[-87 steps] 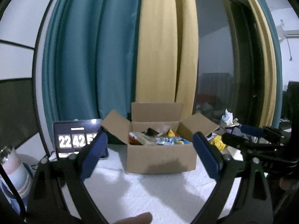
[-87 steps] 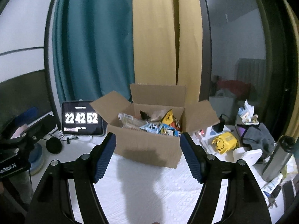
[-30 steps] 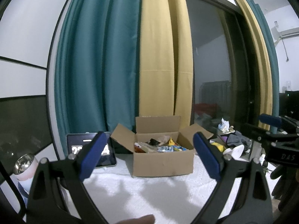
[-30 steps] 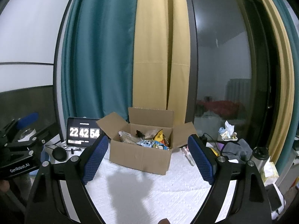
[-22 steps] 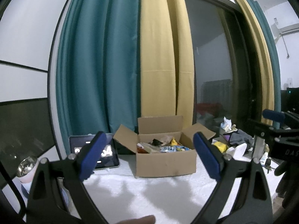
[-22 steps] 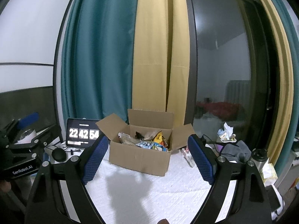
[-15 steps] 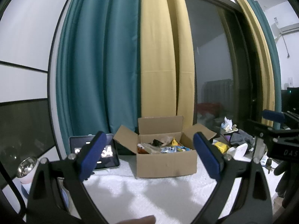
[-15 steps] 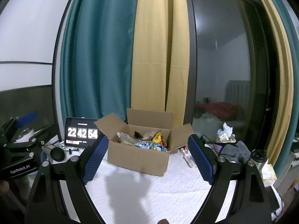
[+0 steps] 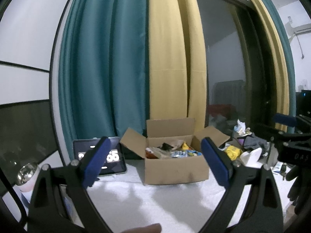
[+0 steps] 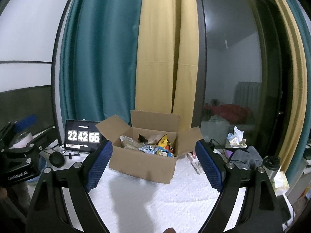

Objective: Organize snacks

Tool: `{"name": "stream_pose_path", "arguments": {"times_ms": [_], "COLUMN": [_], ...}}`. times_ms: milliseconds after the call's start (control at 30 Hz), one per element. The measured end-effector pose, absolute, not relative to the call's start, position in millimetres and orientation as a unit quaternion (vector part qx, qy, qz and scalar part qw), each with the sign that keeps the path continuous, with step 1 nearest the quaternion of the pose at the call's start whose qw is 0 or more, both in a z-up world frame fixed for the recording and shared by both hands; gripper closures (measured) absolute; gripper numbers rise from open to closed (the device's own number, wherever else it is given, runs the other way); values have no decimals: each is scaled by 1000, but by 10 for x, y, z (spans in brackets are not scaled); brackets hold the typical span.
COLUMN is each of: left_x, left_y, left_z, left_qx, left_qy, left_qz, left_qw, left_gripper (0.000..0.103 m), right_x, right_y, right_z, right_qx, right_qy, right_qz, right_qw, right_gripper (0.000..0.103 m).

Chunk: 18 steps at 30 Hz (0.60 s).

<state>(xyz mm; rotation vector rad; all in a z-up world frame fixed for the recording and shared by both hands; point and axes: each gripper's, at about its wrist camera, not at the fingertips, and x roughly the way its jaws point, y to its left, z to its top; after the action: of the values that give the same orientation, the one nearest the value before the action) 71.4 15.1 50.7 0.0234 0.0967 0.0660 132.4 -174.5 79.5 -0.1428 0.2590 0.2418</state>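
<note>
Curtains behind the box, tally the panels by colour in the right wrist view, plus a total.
Teal curtain panels: 1
Yellow curtain panels: 2
Total: 3, counting only the panels behind the box, not the curtains at the window's far right.

The left gripper (image 9: 155, 162) and right gripper (image 10: 154, 166) hang side by side, jaws spread wide and empty, both pointing toward the far side.
</note>
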Motion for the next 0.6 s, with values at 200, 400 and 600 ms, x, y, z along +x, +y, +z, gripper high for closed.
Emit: {"name": "stream_pose_path", "arguments": {"times_ms": [200,400,600], "left_x": [786,878,1088], "left_y": [153,121,95], "left_z": [495,470,463], "left_qx": [13,15,20], "left_qy": [52,57,62], "left_qz": [31,30,19], "left_qw": [998,998,998], "left_gripper": [8,8,8], "right_x": [1426,1560,1763], "right_y": [-1766,-1779,-1809], "right_z": [767,761,718], "right_qx": [-65,-61,-63], "right_qy": [137,141,155], "right_qz": [120,121,119], "right_qw": [981,981,979], "right_gripper": [14,14,14]}}
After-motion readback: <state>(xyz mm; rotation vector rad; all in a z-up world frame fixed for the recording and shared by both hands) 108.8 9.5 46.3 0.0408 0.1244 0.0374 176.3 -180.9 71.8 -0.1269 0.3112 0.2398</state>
